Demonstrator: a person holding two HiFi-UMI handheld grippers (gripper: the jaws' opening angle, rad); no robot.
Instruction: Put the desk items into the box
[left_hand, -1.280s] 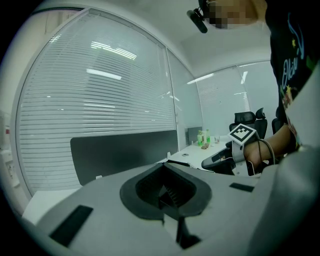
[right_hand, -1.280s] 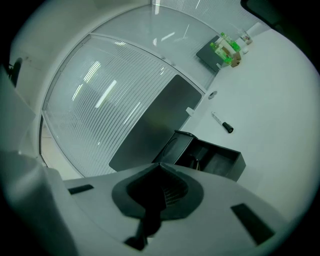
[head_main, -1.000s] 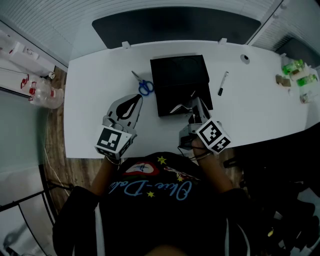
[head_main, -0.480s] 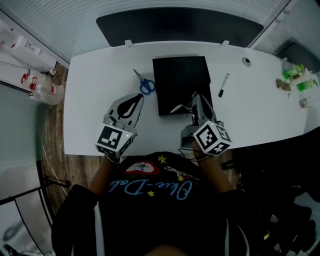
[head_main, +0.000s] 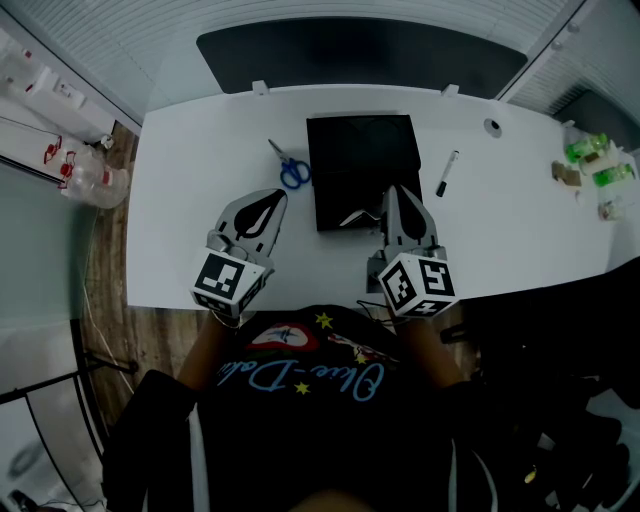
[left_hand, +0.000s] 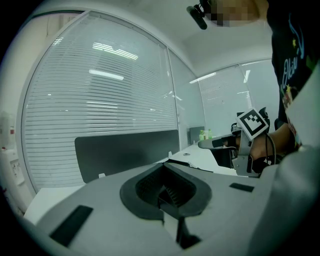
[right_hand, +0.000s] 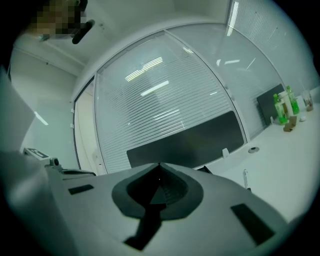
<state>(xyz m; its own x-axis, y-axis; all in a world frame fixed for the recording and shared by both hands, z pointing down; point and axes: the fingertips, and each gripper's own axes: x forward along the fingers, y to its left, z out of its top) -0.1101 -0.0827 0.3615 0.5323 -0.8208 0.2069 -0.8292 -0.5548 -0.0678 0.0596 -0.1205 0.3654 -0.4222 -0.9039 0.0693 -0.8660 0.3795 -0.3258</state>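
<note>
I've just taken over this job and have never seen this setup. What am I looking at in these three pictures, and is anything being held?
There is no robot here: a person holds a pair of tongs in each hand. One picture comes from a camera on the person's head, looking down at a white desk. The other two come from cameras riding on the left tongs and the right tongs, looking along their jaws. On the desk lie a black box, blue-handled scissors to its left and a marker pen to its right. Small bottles stand at the far right. Both tongs are closed and empty.
</note>
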